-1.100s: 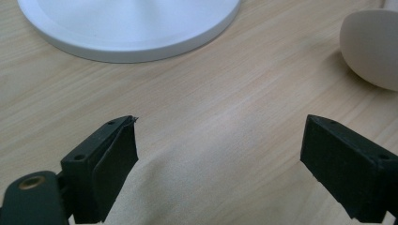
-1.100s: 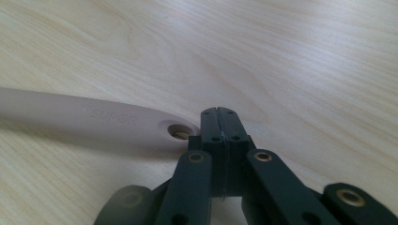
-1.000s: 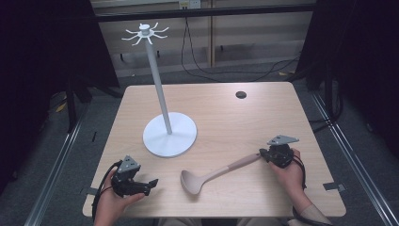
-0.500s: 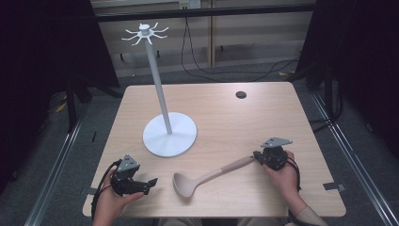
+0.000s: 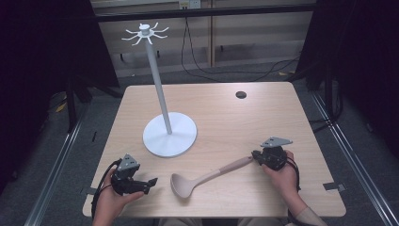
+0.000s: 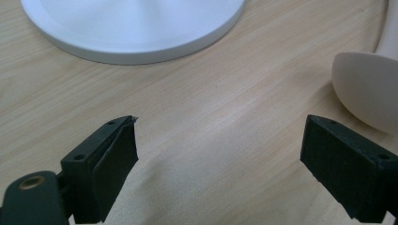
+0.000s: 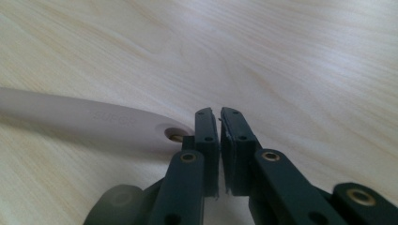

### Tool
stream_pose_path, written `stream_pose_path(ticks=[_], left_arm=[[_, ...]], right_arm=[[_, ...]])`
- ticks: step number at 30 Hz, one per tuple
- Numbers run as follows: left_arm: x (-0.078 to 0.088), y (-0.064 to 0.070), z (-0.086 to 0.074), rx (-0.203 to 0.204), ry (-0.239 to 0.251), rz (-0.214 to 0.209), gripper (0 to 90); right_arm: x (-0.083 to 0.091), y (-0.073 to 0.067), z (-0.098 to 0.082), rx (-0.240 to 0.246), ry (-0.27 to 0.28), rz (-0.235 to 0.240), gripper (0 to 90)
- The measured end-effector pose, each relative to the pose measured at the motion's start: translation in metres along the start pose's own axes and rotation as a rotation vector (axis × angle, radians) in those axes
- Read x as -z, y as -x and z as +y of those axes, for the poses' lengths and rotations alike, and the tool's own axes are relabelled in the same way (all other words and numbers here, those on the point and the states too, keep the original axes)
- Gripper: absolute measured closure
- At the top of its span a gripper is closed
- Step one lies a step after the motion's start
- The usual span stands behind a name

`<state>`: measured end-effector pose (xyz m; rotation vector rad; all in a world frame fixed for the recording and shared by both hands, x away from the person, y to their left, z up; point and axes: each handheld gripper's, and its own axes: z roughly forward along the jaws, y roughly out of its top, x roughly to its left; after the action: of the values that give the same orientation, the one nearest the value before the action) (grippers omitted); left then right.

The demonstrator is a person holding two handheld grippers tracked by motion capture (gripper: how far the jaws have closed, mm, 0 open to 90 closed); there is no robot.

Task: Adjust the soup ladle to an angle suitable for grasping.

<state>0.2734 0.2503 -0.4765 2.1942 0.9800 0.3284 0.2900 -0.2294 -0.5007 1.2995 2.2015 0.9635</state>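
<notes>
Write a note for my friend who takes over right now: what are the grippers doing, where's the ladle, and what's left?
Left gripper: open, resting on the table near its front left, jaws pointing at the ladle bowl, holding nothing.
Right gripper: jaws shut with nothing between them, tips pressed against the hole end of the ladle handle.
Ladle: flat on the table, front middle, bowl to the left, handle to the right.
Stand: upright behind the ladle, hooks bare.
Done: nothing hung. Left, probably: grasp the ladle and hang it by its hole on a hook.

Ladle [image 5: 207,177] on table [image 5: 263,117], before stand [image 5: 169,134], between both grippers.
</notes>
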Motion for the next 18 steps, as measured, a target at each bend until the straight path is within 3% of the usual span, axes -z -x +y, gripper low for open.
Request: stream_pose_path(ticks=[6, 17, 18], left_arm=[[0.000, 0.000, 0.002, -0.010, 0.001, 0.006, 11.0], [-0.003, 0.003, 0.012, -0.008, -0.002, -0.020, 11.0], [-0.003, 0.003, 0.012, -0.008, -0.002, -0.020, 11.0]], right_arm=[[0.005, 0.004, -0.001, -0.024, 0.009, -0.015, 79.4], [0.018, 0.012, -0.004, -0.094, 0.048, -0.019, 46.8], [0.018, 0.012, -0.004, -0.094, 0.048, -0.019, 46.8]])
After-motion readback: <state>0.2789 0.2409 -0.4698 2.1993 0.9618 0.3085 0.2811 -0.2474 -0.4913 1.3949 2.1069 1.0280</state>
